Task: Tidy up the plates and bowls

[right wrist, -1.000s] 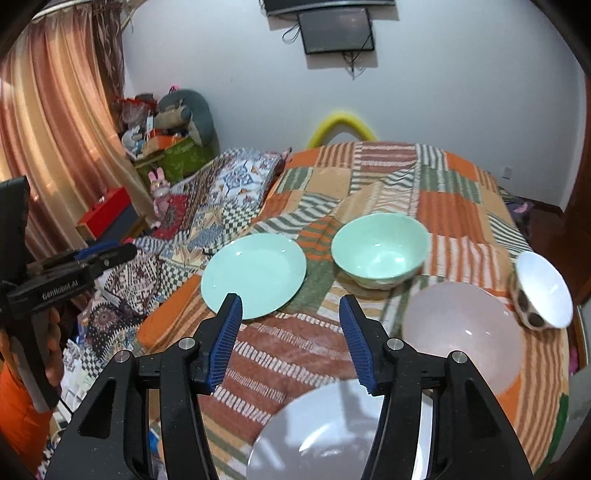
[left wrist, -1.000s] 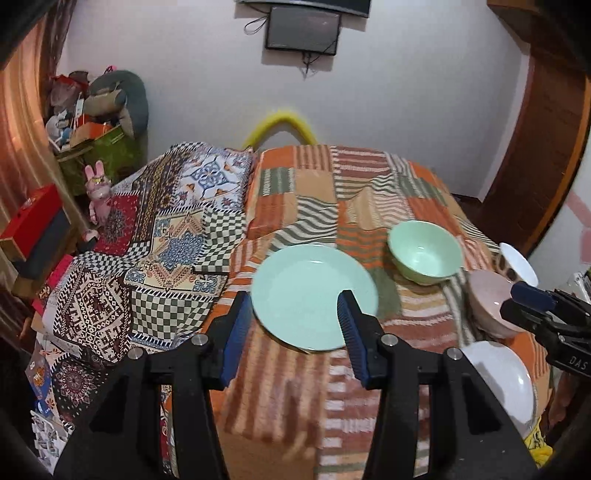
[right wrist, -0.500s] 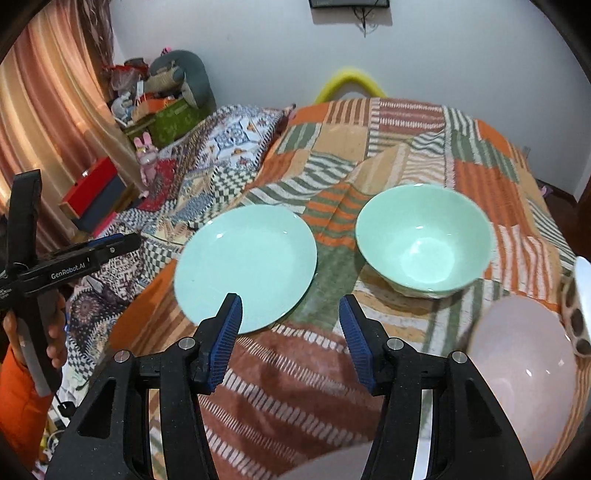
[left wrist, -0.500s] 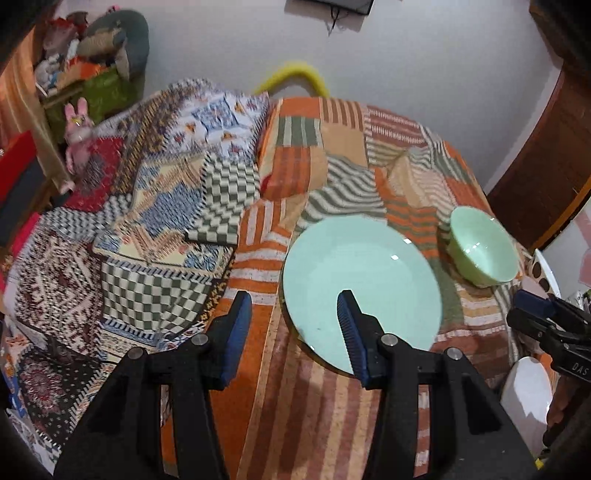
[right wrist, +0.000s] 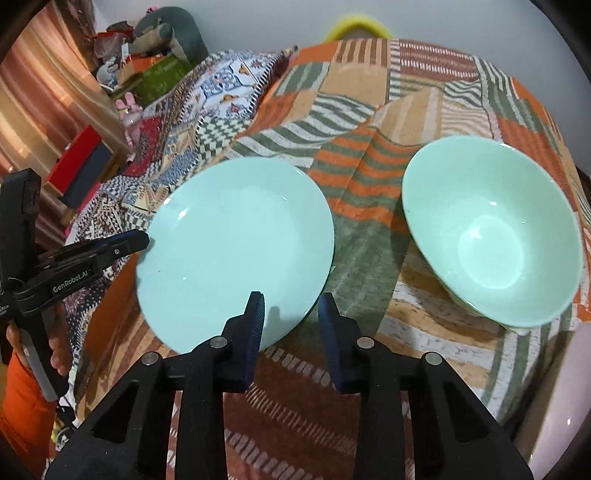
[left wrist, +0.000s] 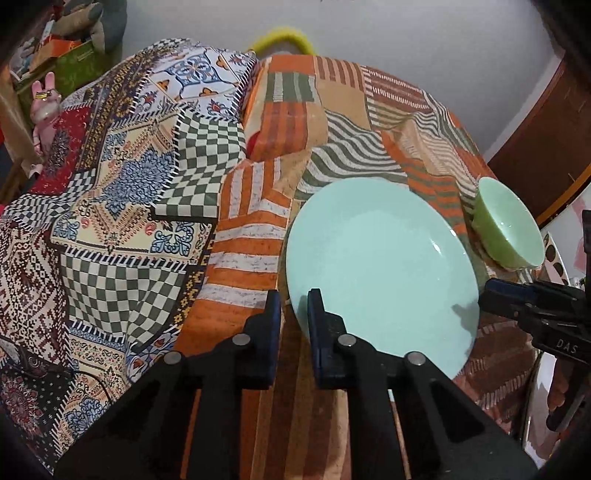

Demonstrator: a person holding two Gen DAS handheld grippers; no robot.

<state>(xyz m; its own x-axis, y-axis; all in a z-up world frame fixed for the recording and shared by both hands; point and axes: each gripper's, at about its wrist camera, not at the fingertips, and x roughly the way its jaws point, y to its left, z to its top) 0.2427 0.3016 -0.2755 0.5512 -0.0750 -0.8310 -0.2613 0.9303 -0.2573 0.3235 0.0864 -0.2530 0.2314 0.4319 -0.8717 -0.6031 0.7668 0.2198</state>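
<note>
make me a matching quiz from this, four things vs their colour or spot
1 plate
2 bowl
3 bunny
4 hoop

a yellow, at the back
b pink, far left
c deep, right of the plate
d flat, left of the bowl

Pairs: 1-d, 2-c, 3-b, 4-a

left claw (left wrist: 291,306): fingers narrowing around the green plate's (left wrist: 380,266) 8 o'clock rim
right claw (right wrist: 290,314): narrowing, closing on the plate's 5 o'clock edge

A plain white wall (left wrist: 424,48) closes the far side. Brown-orange curtains (right wrist: 48,96) hang at the left beside cluttered soft toys (right wrist: 162,33). A dark wooden door (left wrist: 546,147) stands right.
</note>
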